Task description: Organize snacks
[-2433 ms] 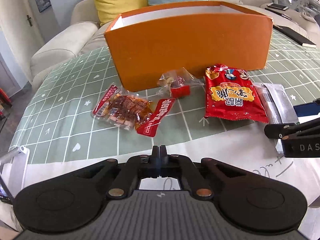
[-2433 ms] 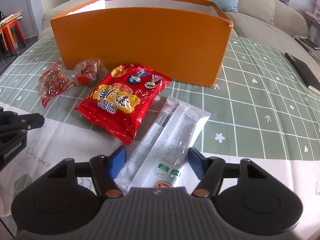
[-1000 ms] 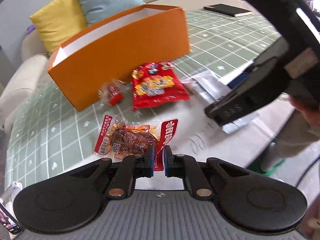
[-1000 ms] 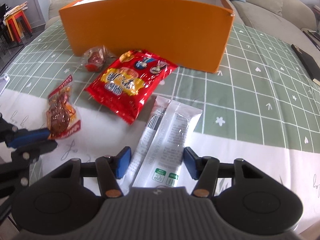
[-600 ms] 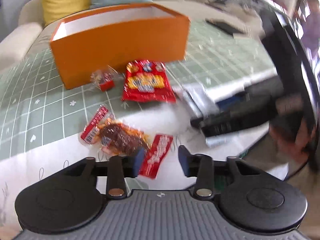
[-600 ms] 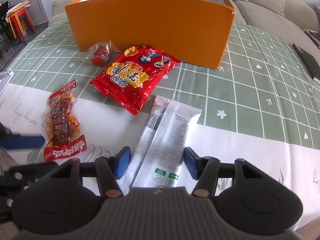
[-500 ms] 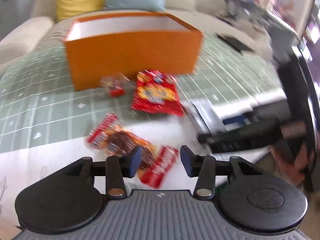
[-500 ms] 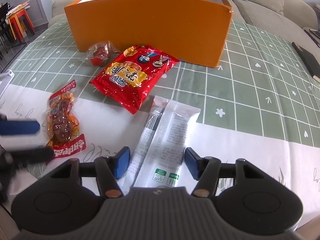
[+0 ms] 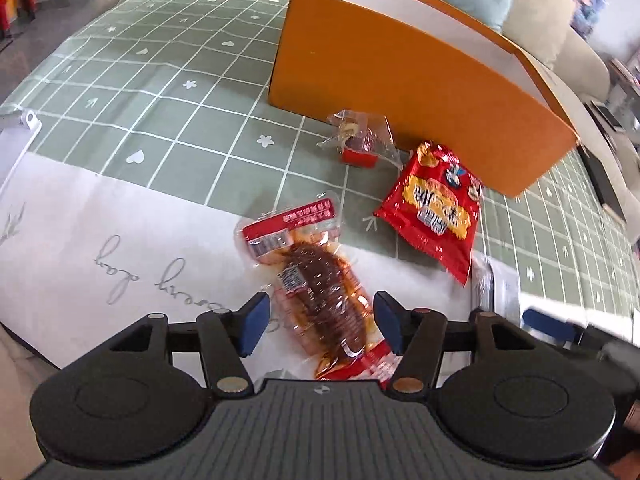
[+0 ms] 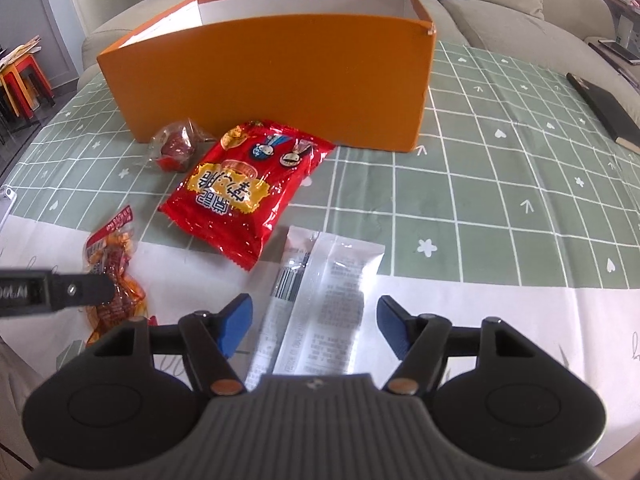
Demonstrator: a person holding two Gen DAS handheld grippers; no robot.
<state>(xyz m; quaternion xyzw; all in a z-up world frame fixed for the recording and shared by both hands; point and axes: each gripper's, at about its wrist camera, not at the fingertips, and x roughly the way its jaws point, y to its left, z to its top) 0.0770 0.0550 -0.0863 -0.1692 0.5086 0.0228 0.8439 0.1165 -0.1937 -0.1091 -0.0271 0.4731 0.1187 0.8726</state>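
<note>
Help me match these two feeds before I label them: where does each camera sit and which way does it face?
Left wrist: on the left gripper, looking forward and down at the braised meat packet between its open jaws.
Right wrist: on the right gripper, facing the orange box, open jaws astride the white packets; the left gripper's finger shows at the left edge.
Shared: orange box, red snack bag, meat packet.

Both the left tool [image 9: 320, 322] and right tool [image 10: 314, 324] hover low, blue fingers spread wide.
</note>
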